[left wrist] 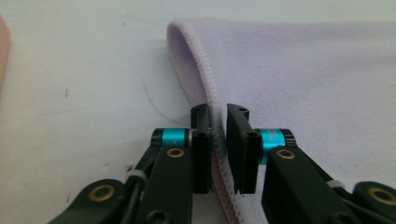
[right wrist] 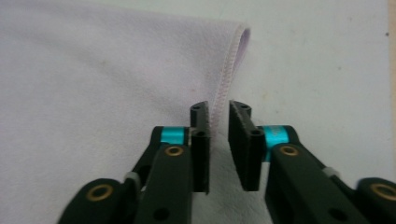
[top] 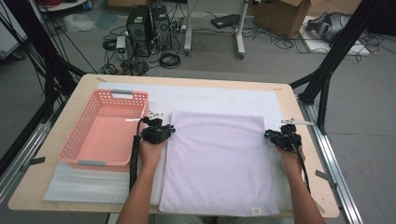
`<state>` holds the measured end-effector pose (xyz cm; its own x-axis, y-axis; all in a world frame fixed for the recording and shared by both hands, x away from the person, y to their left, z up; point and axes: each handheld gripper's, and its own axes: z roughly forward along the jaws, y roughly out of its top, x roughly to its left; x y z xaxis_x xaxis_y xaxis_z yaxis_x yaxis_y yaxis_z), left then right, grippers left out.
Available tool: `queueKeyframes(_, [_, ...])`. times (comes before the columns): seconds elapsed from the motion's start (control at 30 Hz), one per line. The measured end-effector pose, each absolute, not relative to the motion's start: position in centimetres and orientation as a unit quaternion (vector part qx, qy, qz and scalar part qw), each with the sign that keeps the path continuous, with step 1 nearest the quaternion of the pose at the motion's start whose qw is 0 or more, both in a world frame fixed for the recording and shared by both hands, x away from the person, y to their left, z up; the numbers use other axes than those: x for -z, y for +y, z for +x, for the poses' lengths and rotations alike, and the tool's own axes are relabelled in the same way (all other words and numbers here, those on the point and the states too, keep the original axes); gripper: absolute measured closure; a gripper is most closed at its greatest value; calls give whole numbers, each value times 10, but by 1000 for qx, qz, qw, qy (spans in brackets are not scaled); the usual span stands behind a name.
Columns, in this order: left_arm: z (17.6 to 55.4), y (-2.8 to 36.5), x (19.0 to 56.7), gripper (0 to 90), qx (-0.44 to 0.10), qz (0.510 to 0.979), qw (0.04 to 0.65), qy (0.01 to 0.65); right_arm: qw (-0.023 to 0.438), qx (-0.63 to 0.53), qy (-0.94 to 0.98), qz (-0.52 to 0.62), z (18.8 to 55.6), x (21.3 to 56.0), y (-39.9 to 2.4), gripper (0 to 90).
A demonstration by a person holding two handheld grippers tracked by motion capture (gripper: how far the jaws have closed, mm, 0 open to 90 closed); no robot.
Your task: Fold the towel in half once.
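Note:
A pale lilac towel (top: pixel 217 163) lies flat on a white mat (top: pixel 210 95), folded at its far edge. My left gripper (top: pixel 171 130) sits at the towel's left edge near the far corner. In the left gripper view the stitched hem (left wrist: pixel 205 74) runs between the jaws of that gripper (left wrist: pixel 218 116), which stand a narrow gap apart. My right gripper (top: pixel 269 134) is at the towel's right edge, also near the far corner. In the right gripper view the hem (right wrist: pixel 227 70) lies against one pad of that gripper (right wrist: pixel 218 114), with bare mat showing beside the other pad.
A pink plastic basket (top: pixel 128 94) with nothing in it stands on the mat left of the towel, close to my left hand. The wooden table (top: pixel 287 100) ends just right of the right gripper. Computers and cables lie on the floor beyond.

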<state>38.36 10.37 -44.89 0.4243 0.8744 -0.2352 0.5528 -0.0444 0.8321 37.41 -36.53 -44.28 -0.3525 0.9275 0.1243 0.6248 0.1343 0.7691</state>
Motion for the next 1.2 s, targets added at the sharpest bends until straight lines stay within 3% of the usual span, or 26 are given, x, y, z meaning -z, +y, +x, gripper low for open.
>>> queueKeyframes(0.17, [375,104,436,613,-180,697,522,456,205,-415,723,513,363,426,-373,537])
queueKeyframes(0.27, [372,106,432,420,-160,694,530,460,203,-432,728,492,353,417,-376,446])
queueKeyframes(0.4, [366,109,426,260,-143,692,537,462,202,-446,742,458,336,409,-379,377])
queueKeyframes(0.5, [358,111,418,191,-148,686,553,449,200,-451,748,444,324,407,-384,254])
queueKeyframes(0.77, [344,110,406,195,-159,691,569,416,196,-468,752,421,303,414,-394,183])
queueKeyframes(1.2, [340,108,406,194,-159,693,565,419,190,-474,749,422,303,414,-390,181])
